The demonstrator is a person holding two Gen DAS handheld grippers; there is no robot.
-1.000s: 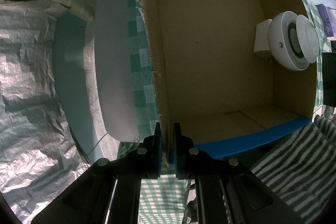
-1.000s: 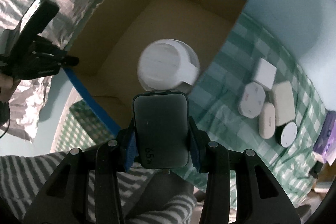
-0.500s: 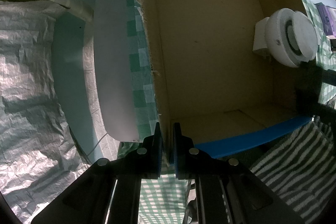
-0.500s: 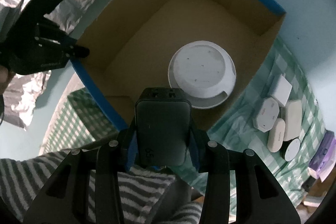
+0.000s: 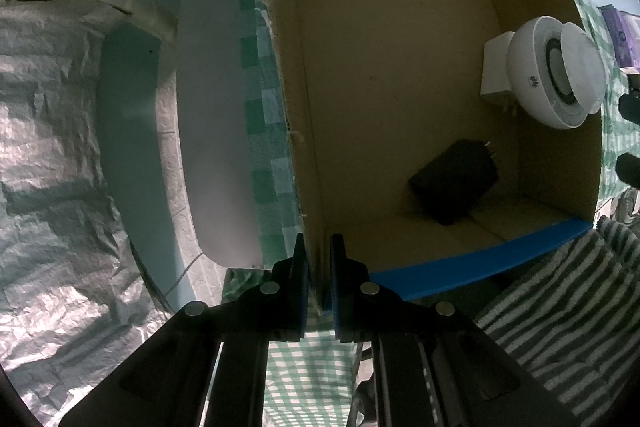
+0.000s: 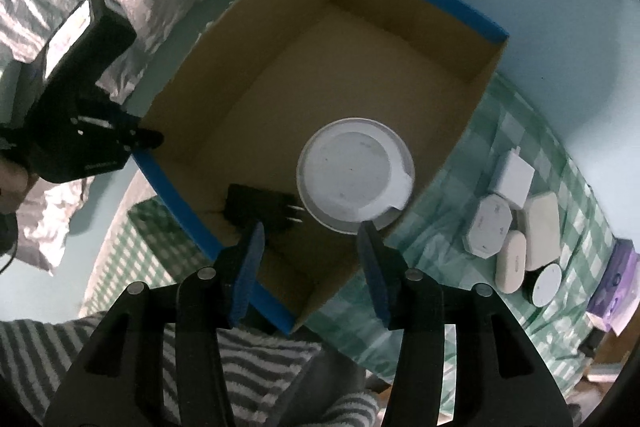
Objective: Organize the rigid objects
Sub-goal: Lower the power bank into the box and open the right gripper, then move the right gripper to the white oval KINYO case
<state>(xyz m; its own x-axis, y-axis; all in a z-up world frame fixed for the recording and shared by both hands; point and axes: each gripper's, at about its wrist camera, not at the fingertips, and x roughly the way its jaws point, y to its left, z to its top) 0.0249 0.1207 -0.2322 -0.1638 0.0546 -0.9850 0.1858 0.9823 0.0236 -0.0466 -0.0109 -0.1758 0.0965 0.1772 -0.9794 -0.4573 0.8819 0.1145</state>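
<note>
A cardboard box (image 6: 400, 39) with blue outer sides stands on a green checked cloth. Inside lie a round white device (image 6: 354, 173) and a black charger (image 6: 260, 207) near the box's near wall. My right gripper (image 6: 310, 241) is open and empty above the box's near corner. My left gripper (image 5: 318, 255) is shut on the box's side wall (image 5: 296, 107) at its near corner. In the left wrist view the black charger (image 5: 456, 183) and the round white device (image 5: 556, 67) show inside the box, with a white adapter (image 5: 496, 67) behind the device.
Several small white gadgets (image 6: 516, 227) lie on the checked cloth (image 6: 460, 227) right of the box. A purple box (image 6: 614, 283) sits at the far right. Crinkled silver sheeting (image 5: 52, 147) lies left of the box. The holder's striped sleeve (image 6: 240, 367) is below.
My right gripper opened and let go of the black charger, which now lies in the box beside the round white device. The left gripper stays clamped on the box wall.
</note>
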